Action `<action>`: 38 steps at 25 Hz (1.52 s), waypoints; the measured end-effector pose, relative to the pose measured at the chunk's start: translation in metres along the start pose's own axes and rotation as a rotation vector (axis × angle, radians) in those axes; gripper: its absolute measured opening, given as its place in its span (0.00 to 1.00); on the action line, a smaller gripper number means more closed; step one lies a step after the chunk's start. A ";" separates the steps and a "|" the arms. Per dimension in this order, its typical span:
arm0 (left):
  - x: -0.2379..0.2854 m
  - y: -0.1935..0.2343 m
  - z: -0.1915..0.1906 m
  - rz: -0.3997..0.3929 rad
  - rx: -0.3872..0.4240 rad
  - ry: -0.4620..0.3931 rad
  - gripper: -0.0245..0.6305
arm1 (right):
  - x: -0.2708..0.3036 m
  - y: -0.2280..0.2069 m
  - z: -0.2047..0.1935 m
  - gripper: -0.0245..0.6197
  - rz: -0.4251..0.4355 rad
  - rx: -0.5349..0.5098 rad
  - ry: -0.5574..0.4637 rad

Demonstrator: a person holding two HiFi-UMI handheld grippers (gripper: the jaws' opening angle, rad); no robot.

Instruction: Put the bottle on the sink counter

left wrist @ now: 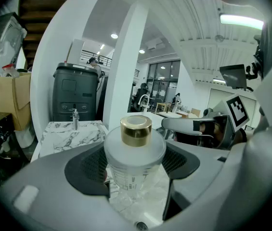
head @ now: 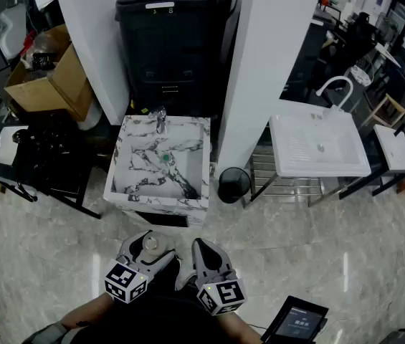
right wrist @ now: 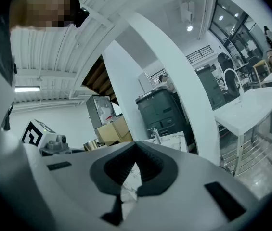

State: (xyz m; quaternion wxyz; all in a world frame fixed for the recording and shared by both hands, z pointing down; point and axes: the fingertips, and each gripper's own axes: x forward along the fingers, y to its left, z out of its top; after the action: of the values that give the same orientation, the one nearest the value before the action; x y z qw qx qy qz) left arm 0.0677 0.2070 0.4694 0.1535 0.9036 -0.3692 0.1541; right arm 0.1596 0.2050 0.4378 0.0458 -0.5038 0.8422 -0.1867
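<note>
A frosted clear bottle (left wrist: 135,153) with a gold cap (left wrist: 136,130) stands upright between the dark pads of my left gripper (left wrist: 134,163), which is shut on it. In the head view this gripper (head: 147,249) is low and centre, with the bottle's cap (head: 150,244) showing between its jaws. My right gripper (head: 206,255) is close beside it on the right; its jaws (right wrist: 136,148) are shut with nothing in them. The marble sink counter (head: 132,192) with a chrome tap (head: 160,119) stands ahead of both grippers, across a strip of floor.
A black bin (head: 170,41) stands behind the marble sink between white pillars. A white basin (head: 319,145) on a metal frame is to the right, with a small black waste bin (head: 232,185) between. A cardboard box (head: 48,77) and a dark table (head: 37,156) are at left. A tablet (head: 295,322) lies on the floor.
</note>
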 end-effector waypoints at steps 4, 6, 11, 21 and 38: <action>-0.025 -0.014 -0.004 0.008 -0.021 -0.008 0.55 | -0.025 0.021 0.001 0.03 0.008 -0.023 0.005; -0.034 -0.019 -0.007 0.009 -0.026 -0.010 0.55 | -0.033 0.029 0.000 0.03 0.005 -0.030 0.006; -0.044 -0.031 -0.009 -0.025 -0.006 -0.023 0.55 | -0.042 0.039 0.001 0.03 -0.018 -0.055 0.002; -0.057 -0.020 -0.017 -0.024 -0.018 -0.021 0.55 | -0.038 0.051 -0.006 0.03 -0.039 -0.023 0.002; -0.059 -0.028 -0.020 0.028 -0.036 -0.043 0.55 | -0.043 0.049 -0.013 0.03 0.005 -0.032 0.020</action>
State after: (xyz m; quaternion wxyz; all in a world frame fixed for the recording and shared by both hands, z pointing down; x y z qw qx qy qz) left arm 0.0442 0.2708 0.4593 0.1595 0.8985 -0.3877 0.1302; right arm 0.1368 0.2665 0.4280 0.0298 -0.5006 0.8466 -0.1782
